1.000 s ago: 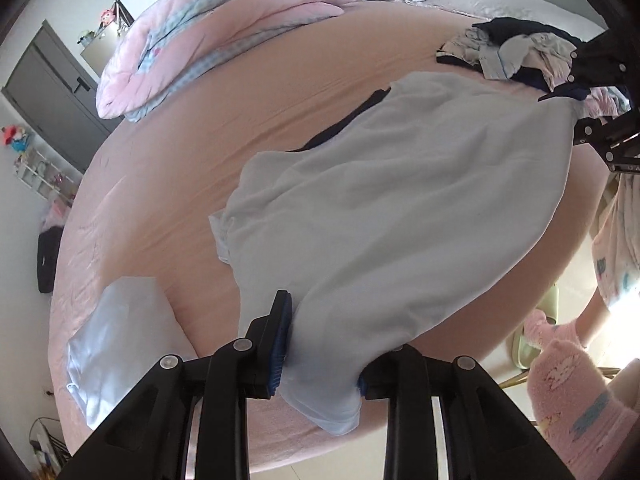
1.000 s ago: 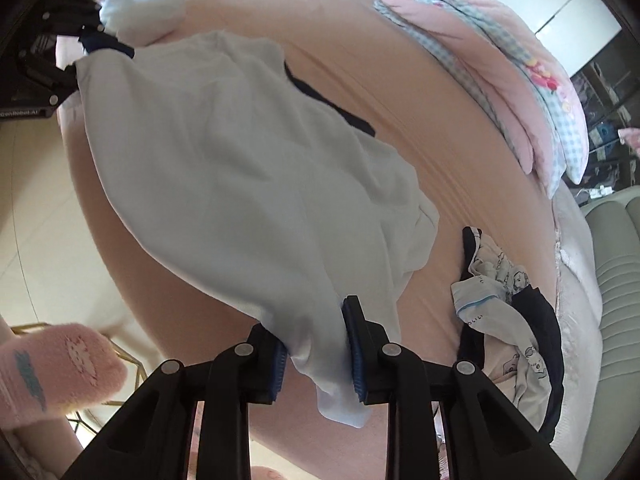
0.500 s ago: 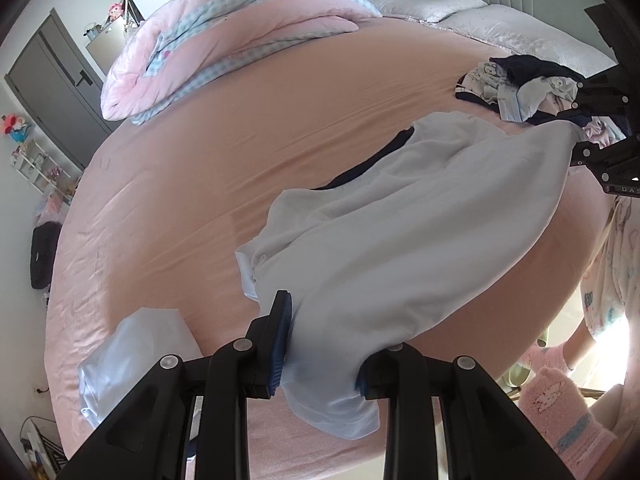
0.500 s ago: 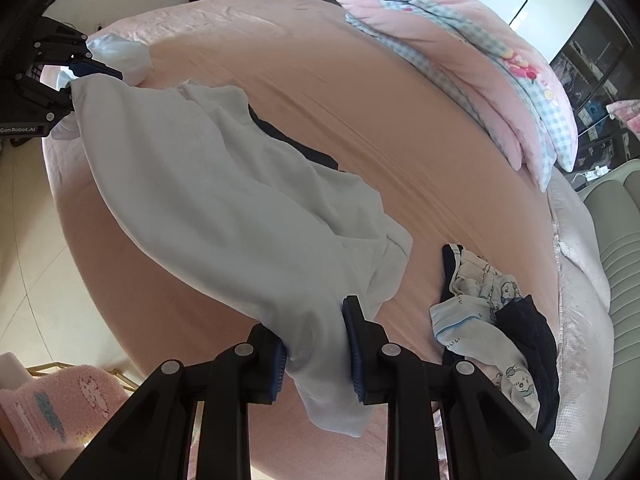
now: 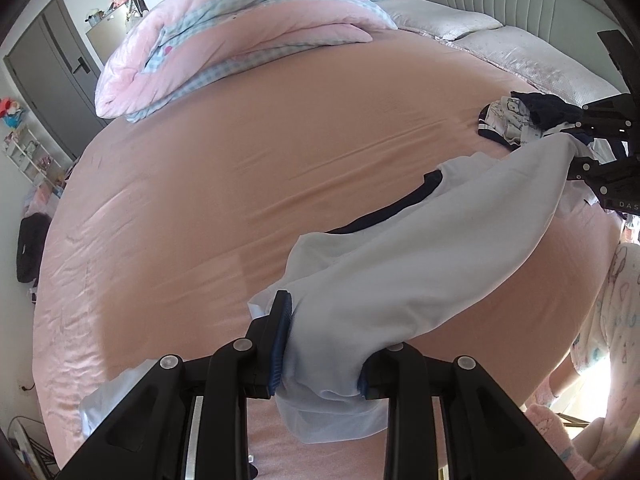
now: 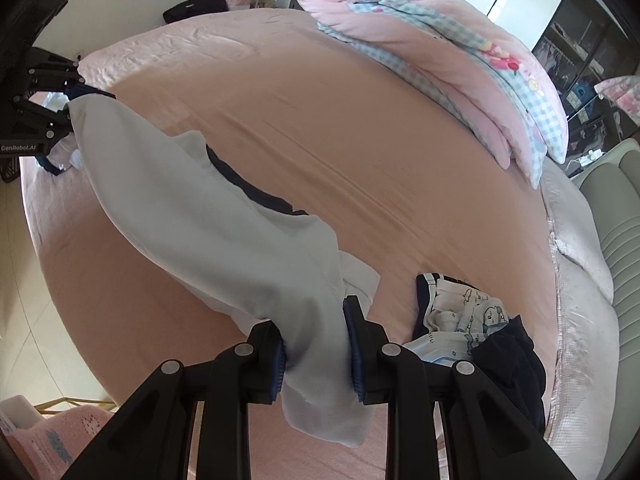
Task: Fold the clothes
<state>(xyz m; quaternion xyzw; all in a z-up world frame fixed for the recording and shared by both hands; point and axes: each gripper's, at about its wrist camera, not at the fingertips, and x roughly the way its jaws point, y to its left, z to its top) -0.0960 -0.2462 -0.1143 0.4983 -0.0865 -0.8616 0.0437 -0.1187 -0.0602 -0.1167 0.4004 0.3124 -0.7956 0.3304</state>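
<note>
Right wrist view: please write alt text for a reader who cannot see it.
The right gripper pinches one end of a pale blue garment, which stretches across a pink bed to the left gripper at the far end. A small clothes pile lies on the right, a folded quilt behind.

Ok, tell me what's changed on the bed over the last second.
The white garment has been lifted off the bed, bunching into a narrower band slung between the left gripper and right gripper. Both stay clamped on it. The clothes pile and quilt haven't moved.
</note>
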